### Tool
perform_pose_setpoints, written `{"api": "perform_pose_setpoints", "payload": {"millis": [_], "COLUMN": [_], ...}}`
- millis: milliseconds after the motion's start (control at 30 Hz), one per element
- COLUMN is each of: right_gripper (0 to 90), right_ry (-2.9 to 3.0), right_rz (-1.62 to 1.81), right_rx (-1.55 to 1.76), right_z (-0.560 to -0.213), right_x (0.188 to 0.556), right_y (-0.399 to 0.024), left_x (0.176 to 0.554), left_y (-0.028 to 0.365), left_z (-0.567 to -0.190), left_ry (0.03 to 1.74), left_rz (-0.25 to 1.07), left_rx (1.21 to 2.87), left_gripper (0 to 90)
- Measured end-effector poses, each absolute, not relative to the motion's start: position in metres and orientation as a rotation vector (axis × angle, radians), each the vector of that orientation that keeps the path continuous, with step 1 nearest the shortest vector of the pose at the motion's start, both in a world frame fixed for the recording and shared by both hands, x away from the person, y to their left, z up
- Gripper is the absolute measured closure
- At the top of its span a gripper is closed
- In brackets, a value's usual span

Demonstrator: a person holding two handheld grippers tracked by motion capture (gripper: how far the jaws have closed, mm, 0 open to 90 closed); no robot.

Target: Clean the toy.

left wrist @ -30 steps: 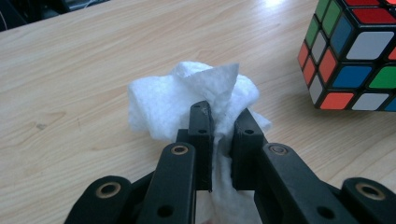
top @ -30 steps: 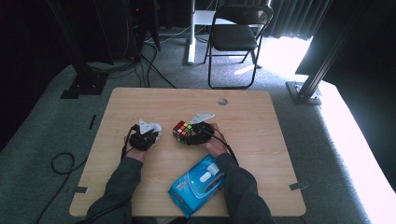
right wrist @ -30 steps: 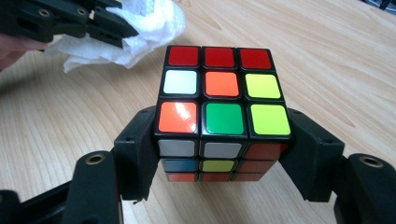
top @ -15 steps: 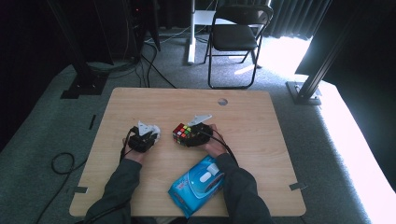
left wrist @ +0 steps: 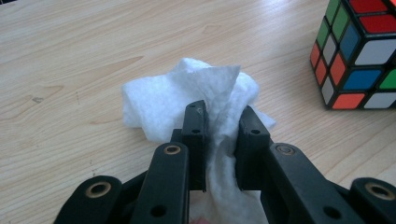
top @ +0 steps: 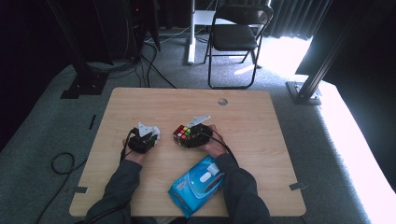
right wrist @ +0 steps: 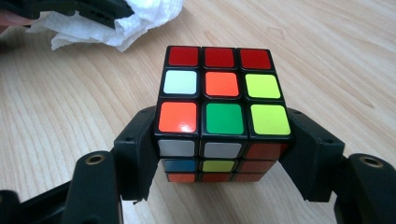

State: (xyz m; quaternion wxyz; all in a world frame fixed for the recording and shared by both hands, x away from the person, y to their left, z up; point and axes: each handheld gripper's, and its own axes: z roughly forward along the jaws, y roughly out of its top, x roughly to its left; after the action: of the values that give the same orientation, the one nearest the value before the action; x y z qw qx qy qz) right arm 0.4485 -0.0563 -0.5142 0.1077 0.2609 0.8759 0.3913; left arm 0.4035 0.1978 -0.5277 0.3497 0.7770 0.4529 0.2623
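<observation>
The right hand-held gripper (right wrist: pixel 219 154) is clamping the puzzle cube (right wrist: pixel 219 107) at the worktop's (top: pixel 261 121) centre. At its nine o'clock, the left hand-held gripper (left wrist: pixel 223 126) is loosening, jaws just opening around the white wipe (left wrist: pixel 187 98).

between your two grippers there is only a narrow strip of bare table (top: pixel 243 109): the puzzle cube (top: pixel 183 134) stands just beside the crumpled white wipe (left wrist: pixel 187 95), so a pass between them is tight. the left gripper (top: pixel 148 137) sits at the wipe, the right gripper (top: pixel 187 138) at the cube, and together they block the middle. the blue wipes pack (top: pixel 198 184) lies near the front edge between your forearms, closing that way. to the left of the wipe, to the right of the cube and across the whole far half of the table you have open wood; a small round hole (top: pixel 222 101) sits near the far edge.
</observation>
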Motion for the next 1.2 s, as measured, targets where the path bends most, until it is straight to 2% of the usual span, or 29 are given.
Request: {"api": "perform_pose_setpoints", "payload": {"millis": [433,567,633,900,1200], "right_gripper": [33.1,29.8,25.0,24.9,29.2], "right_ry": [2.605,2.603,2.594,2.5,2.379], "right_rz": [1.134,1.154,1.171,1.263,1.369], "right_rx": [0.723,0.717,0.705,0.712,0.747], "right_z": [-0.515,-0.514,-0.513,-0.507,-0.497], "right_x": [0.448,0.448,0.447,0.446,0.443], "right_y": [-0.055,-0.056,-0.056,-0.064,-0.073], "left_x": [0.403,0.403,0.403,0.403,0.402], "left_y": [0.197,0.197,0.197,0.197,0.203], "left_z": [-0.526,-0.526,-0.525,-0.524,-0.519], "left_ry": [1.171,1.171,1.173,1.175,1.178], "left_rz": [0.662,0.661,0.661,0.667,0.684], "left_rx": [2.005,2.002,2.001,1.991,1.978], "left_gripper": [72.4,69.7,69.4,66.6,60.8]}}
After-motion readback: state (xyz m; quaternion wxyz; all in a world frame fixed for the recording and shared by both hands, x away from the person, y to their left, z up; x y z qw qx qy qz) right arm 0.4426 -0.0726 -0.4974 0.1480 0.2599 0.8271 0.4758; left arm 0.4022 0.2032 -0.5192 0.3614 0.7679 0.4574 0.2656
